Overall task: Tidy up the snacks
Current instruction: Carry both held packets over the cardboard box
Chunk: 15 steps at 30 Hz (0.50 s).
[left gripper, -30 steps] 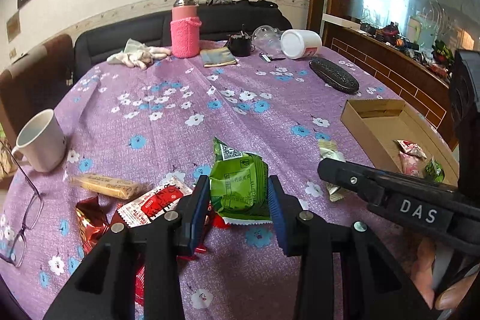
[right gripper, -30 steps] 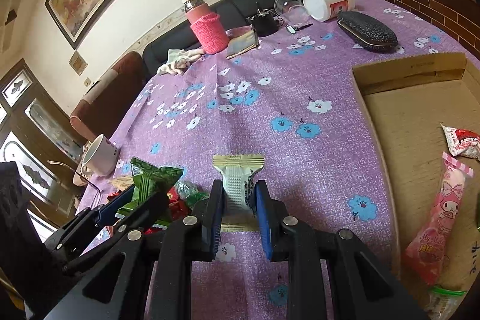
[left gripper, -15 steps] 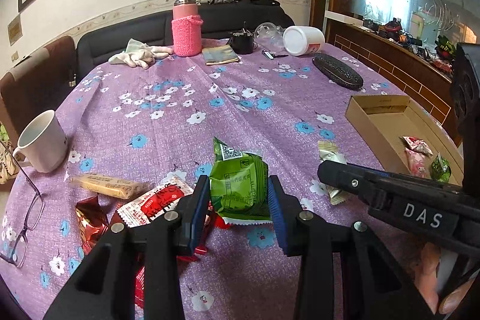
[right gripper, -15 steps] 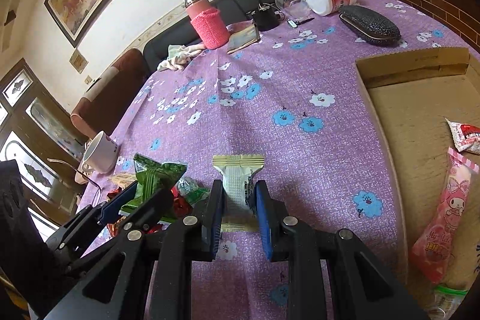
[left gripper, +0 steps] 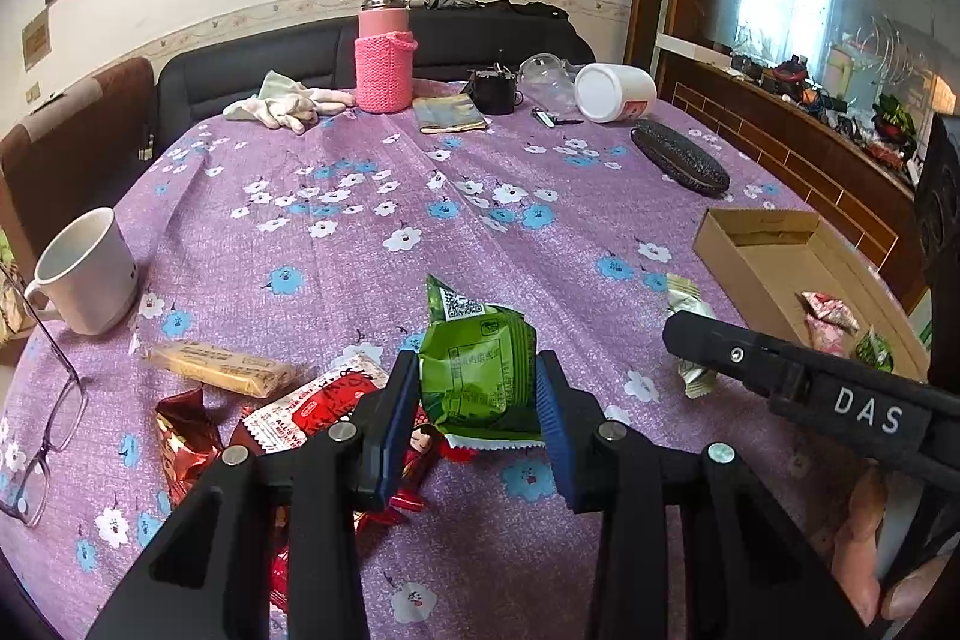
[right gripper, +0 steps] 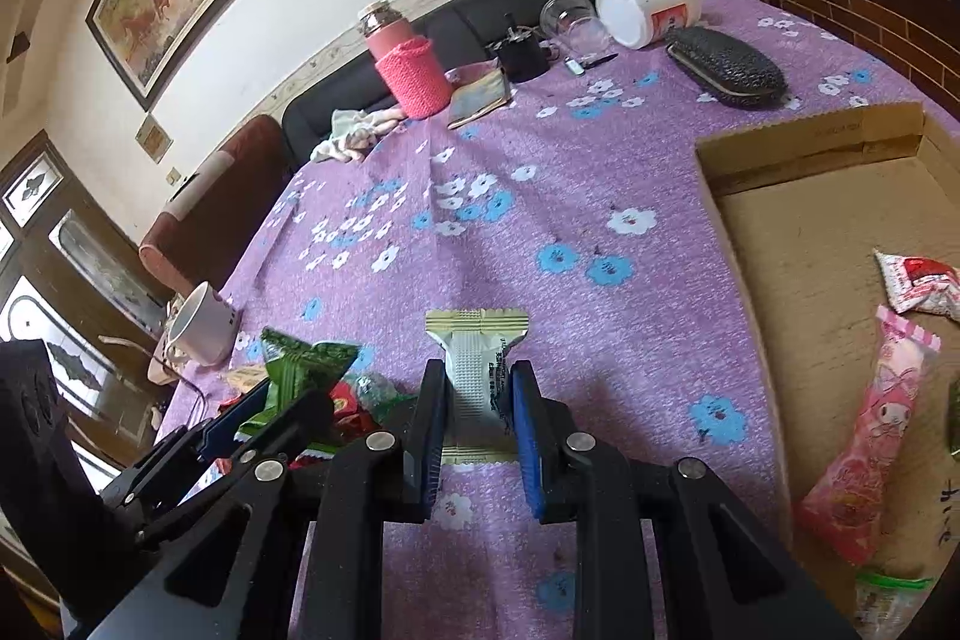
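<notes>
My left gripper (left gripper: pixel 477 379) is shut on a green snack packet (left gripper: pixel 477 364) and holds it above a pile of red packets (left gripper: pixel 312 406) on the purple flowered tablecloth. My right gripper (right gripper: pixel 478 388) is shut on a pale white-green wafer packet (right gripper: pixel 477 370) just above the cloth, left of the cardboard tray (right gripper: pixel 810 148). The tray (left gripper: pixel 726 238) holds a pink packet (right gripper: pixel 870 424) and a red-white packet (right gripper: pixel 918 280). The right gripper (left gripper: pixel 696 334) also shows in the left wrist view, and the left gripper (right gripper: pixel 282 388) in the right wrist view.
A white mug (left gripper: pixel 84 274) and glasses (left gripper: pixel 54 400) lie at the left edge. A yellow bar (left gripper: pixel 219 361) lies by the red packets. At the far side stand a pink bottle (left gripper: pixel 384 58), a white jar (left gripper: pixel 615 91), gloves (left gripper: pixel 288 106) and a black case (left gripper: pixel 678 157).
Both grippers have risen slightly and tilted with their packets still held; the table and tray appear a little farther away. Nothing was let go.
</notes>
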### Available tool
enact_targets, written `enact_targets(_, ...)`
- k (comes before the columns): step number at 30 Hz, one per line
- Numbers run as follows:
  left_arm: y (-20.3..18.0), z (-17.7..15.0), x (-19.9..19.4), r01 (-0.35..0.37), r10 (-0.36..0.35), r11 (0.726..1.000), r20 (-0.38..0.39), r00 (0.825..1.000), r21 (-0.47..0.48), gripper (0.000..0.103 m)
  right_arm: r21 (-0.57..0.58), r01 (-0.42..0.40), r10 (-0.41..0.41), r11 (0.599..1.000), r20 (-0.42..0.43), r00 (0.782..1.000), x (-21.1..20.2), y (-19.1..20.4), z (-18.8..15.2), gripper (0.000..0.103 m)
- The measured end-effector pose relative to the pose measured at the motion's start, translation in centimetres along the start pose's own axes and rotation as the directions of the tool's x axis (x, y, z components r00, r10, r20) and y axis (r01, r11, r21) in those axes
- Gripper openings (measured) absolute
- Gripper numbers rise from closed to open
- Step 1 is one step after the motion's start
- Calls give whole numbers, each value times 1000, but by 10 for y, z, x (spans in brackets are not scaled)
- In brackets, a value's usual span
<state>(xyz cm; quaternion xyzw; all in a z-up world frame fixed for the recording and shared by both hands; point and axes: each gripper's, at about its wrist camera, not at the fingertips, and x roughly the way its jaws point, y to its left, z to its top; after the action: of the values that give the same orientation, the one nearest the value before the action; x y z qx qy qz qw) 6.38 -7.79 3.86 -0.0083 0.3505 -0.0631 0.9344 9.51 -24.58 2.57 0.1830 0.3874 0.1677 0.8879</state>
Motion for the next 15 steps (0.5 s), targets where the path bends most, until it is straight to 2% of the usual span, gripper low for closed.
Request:
enact_targets(10, -8, 0, -7, 45, -45, 999, 18, 999, 14, 37, 157, 76, -92, 985, 93, 991, -29, -35, 21, 23)
enact_targets(15, -9, 1, -10, 107, -107, 994, 14, 994, -8, 37, 224, 109, -142, 968, 140, 980, -47, -57, 35, 23)
